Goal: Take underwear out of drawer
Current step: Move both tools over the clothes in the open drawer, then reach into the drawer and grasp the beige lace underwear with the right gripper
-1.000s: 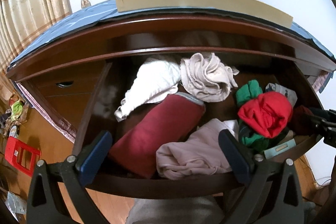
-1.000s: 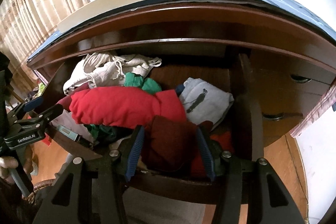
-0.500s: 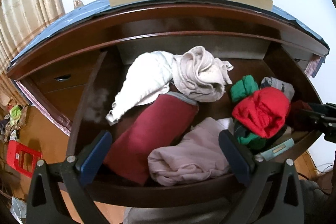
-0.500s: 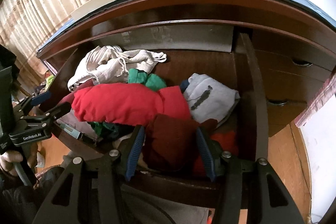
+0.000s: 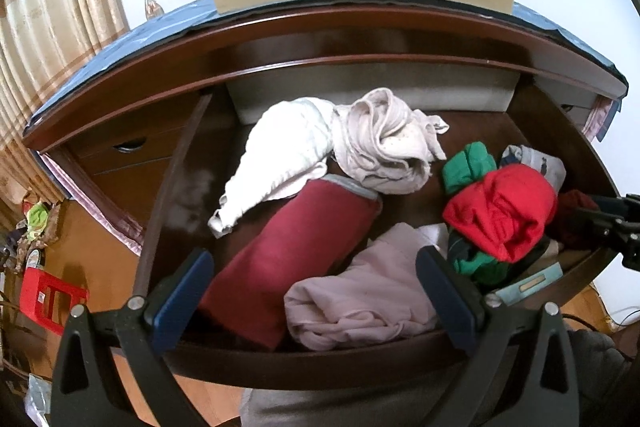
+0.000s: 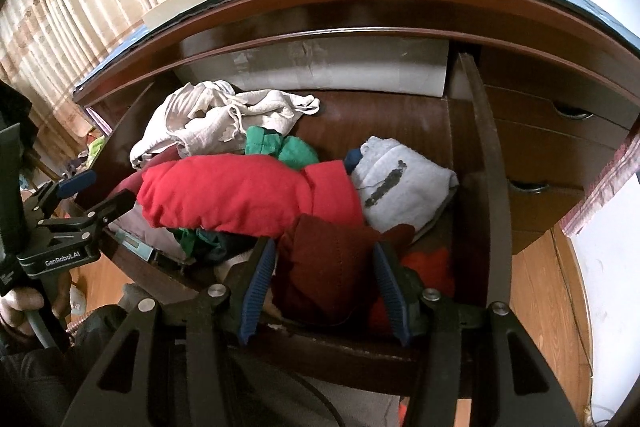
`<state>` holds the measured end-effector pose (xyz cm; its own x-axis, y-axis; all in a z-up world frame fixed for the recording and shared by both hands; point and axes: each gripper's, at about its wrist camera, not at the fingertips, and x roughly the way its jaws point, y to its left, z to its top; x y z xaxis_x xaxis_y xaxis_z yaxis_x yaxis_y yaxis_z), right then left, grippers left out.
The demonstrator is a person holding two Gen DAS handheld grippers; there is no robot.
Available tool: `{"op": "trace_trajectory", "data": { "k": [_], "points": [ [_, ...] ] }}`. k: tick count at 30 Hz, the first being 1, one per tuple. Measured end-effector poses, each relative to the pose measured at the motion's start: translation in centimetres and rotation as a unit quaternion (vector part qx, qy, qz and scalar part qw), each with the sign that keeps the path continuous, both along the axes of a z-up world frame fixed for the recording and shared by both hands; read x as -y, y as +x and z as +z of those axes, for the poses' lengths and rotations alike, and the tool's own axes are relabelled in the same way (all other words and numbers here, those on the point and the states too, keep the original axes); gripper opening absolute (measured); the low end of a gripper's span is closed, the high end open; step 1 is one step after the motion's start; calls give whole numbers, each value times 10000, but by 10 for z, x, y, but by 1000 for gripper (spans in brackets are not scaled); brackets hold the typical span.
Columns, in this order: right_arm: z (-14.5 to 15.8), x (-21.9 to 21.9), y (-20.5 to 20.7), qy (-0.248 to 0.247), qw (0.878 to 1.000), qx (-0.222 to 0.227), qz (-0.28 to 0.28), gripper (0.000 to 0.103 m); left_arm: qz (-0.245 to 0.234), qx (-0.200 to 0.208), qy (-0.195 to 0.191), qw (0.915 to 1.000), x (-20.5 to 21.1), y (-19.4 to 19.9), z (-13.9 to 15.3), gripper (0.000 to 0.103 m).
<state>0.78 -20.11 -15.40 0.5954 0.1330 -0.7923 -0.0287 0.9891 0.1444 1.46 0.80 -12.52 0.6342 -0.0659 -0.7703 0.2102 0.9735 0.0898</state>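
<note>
Inside the open drawer (image 6: 486,163), at 6 o'clock in the right wrist view, a dark maroon folded garment (image 6: 328,271) sits between the right tongs (image 6: 322,285). Jaws partly open; both pads appear pressed against its sides, so read as a grip. It lies against the drawer's front edge, below a red bundle (image 6: 240,193) and beside a grey printed piece (image 6: 400,183) at 1 o'clock.

Left tongs (image 5: 316,297) wide open, holding nothing, hovering over a pale pink garment (image 5: 360,299) and a maroon roll (image 5: 288,255).

Risks, as judged:
- The red bundle overlaps the gripped piece's upper edge; lifting may drag it, and the green fabric (image 6: 280,147) beneath it, over the front edge.
- Grip is on bulky folded cloth; layers could slide and the piece unfold or drop.
- Whether the maroon piece is underwear cannot be confirmed.

Pose: both tongs angled steeply down into the drawer from its front. A hand (image 6: 20,311) grips the left handle at 8 o'clock.
</note>
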Motion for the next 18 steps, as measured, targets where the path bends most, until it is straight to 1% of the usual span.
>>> {"op": "trace_trajectory", "data": {
  "k": [6, 10, 13, 18],
  "points": [
    [1, -1, -13, -2, 10000, 46, 8, 53, -8, 26, -16, 10000, 2, -2, 0, 100],
    [0, 0, -16, 55, 9998, 167, -8, 53, 0, -91, -303, 9995, -5, 1, -3, 100],
    [0, 1, -19, 85, 9995, 306, 23, 54, 23, -153, -446, 9989, -8, 3, -5, 102],
    [2, 3, -19, 98, 9993, 363, 44, 55, -41, 19, -209, 9998, -1, 0, -3, 102]
  ]
}}
